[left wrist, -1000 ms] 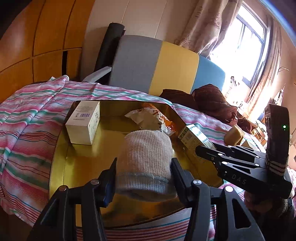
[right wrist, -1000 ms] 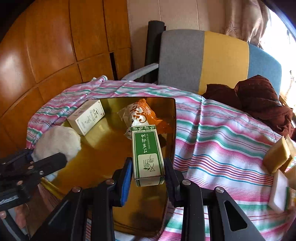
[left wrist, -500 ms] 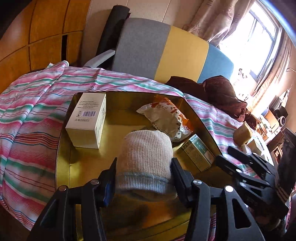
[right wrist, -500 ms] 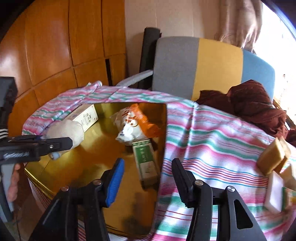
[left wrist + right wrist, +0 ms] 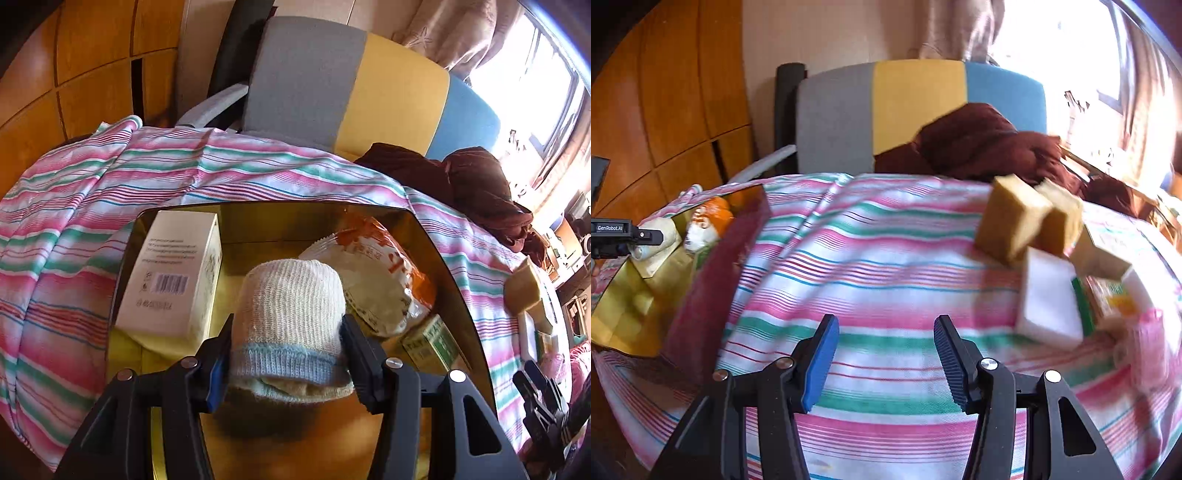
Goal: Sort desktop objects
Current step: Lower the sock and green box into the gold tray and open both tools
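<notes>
Knitted sock roll [image 5: 291, 317]: white with a blue cuff, clamped in the left tongs [image 5: 286, 356] above the gold tray [image 5: 454, 284].
Tray contents: white box [image 5: 171, 284], orange snack bag [image 5: 376, 273], green box [image 5: 432, 341].
Right tongs [image 5: 884, 358]: spread apart, empty, over the striped cloth [image 5: 886, 258] near sponges [image 5: 1012, 218].

I see a rolled sock [image 5: 290, 317] of coarse ribbed knit, matt, with a finer blue cuff. The tray [image 5: 424, 236] under it is glossy gold metal with a mirror finish. The white box [image 5: 173, 280] is smooth matt cardboard; the snack bag [image 5: 373, 273] is crinkled shiny plastic film. The striped cloth [image 5: 886, 258] over the table is thin woven fabric, matt and creased. The sponges [image 5: 1012, 221] look porous and rough. My right gripper [image 5: 884, 350] has matt black plastic arms; its jaws carry ridged blue rubber pads [image 5: 822, 354].
</notes>
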`<action>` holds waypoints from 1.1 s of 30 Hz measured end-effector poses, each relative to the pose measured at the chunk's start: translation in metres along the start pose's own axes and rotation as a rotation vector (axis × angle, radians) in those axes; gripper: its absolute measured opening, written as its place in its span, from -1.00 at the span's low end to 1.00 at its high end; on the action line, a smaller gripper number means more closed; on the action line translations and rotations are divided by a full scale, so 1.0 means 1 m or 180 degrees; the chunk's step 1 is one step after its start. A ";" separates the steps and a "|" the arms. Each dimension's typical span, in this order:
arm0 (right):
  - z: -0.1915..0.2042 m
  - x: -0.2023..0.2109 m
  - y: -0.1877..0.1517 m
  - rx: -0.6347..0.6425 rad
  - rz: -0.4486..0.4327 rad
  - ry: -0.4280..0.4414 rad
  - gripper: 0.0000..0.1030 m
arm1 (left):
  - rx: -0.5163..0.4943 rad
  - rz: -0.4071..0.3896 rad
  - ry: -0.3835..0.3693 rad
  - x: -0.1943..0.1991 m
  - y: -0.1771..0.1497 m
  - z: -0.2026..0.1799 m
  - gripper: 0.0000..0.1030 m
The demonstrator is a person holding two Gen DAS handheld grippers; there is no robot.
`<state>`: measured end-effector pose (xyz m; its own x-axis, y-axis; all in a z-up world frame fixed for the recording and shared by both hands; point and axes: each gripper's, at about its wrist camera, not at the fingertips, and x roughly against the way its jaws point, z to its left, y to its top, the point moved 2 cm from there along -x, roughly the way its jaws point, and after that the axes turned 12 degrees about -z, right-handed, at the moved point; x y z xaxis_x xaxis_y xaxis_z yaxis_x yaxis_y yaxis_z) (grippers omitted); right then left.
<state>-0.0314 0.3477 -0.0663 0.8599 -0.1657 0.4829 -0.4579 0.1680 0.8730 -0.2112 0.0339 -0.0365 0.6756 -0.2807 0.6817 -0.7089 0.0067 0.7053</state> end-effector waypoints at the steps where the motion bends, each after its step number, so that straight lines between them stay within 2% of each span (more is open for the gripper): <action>1: -0.005 0.000 -0.001 -0.0066 0.0006 0.0012 0.07 | 0.0010 0.0019 0.0031 -0.006 0.002 0.000 0.06; 10: -0.018 -0.009 -0.008 -0.0268 0.0083 0.0104 0.07 | 0.0051 0.0127 0.0301 -0.050 0.020 0.003 0.08; 14: -0.025 -0.012 -0.012 -0.0408 0.0132 0.0134 0.07 | 0.0068 0.0097 0.0292 -0.055 0.023 0.003 0.29; 21: -0.029 -0.013 -0.014 -0.0521 0.0125 0.0202 0.08 | 0.0197 -0.0036 0.0239 -0.032 0.025 0.007 0.29; 24: -0.031 -0.012 -0.014 -0.0563 0.0113 0.0220 0.08 | 0.0105 -0.0177 0.0248 -0.012 0.025 0.001 0.29; 28: -0.034 -0.007 -0.013 -0.0623 0.0076 0.0220 0.10 | -0.0135 -0.0348 0.0055 0.016 0.024 -0.026 0.29; 33: -0.045 0.014 -0.016 -0.0576 -0.0002 0.0126 0.14 | -0.0553 -0.0390 -0.0376 0.036 0.013 -0.096 0.29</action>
<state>-0.0018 0.3868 -0.0771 0.8700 -0.1280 0.4761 -0.4123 0.3405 0.8450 -0.1766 0.1161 0.0156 0.7188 -0.3998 0.5688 -0.5707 0.1279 0.8111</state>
